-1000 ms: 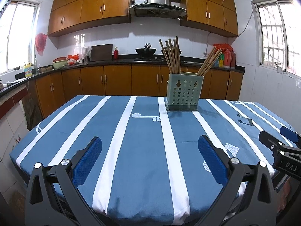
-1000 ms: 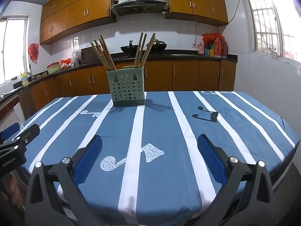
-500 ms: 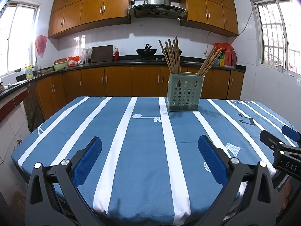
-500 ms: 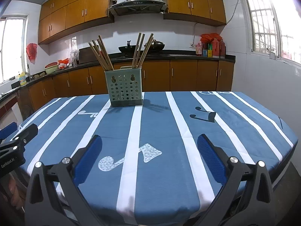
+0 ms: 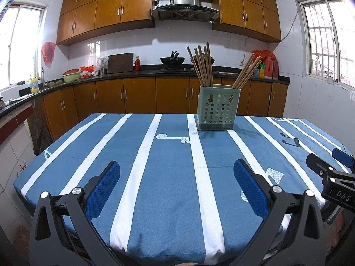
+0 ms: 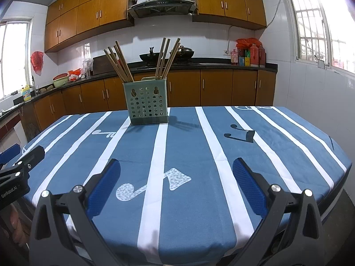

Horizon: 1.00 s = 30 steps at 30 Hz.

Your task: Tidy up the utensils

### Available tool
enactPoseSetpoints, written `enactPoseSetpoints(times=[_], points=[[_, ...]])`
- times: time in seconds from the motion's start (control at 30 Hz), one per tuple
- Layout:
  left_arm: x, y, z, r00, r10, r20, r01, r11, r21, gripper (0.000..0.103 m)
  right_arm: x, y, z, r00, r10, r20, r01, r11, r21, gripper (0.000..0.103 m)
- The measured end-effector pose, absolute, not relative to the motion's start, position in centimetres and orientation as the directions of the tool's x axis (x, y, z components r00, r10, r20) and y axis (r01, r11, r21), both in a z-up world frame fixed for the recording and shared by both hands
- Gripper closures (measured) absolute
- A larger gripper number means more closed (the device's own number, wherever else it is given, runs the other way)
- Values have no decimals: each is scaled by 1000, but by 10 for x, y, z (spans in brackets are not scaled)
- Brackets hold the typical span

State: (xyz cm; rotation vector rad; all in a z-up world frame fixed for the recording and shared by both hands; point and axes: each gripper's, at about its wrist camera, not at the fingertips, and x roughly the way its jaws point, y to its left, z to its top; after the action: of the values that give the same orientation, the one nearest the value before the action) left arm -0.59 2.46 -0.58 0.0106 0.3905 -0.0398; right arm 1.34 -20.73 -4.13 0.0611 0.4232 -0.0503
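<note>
Striped tablecloth (image 5: 168,177); perforated green holder (image 5: 218,109), chopsticks (image 5: 203,64) upright.

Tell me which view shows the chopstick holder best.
The left wrist view: the chopstick holder looks slightly larger there, with its two chopstick bundles spread clearly apart. The right wrist view shows the same holder, unobstructed but a little smaller.

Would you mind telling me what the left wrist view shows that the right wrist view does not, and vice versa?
Only the left wrist view shows the right gripper at its right edge, plus its own open left gripper in front. Only the right wrist view shows the black note print whole. Both show the green holder, chopsticks in two bunches, and the striped cloth.
</note>
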Motion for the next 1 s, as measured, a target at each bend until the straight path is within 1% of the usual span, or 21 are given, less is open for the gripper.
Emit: enactPoseSetpoints(times=[1.0], points=[[-7,24,-7,922,-35,-385,39,999,3,2,13,-206,-45,907,-35,-419,63,997,53,4]])
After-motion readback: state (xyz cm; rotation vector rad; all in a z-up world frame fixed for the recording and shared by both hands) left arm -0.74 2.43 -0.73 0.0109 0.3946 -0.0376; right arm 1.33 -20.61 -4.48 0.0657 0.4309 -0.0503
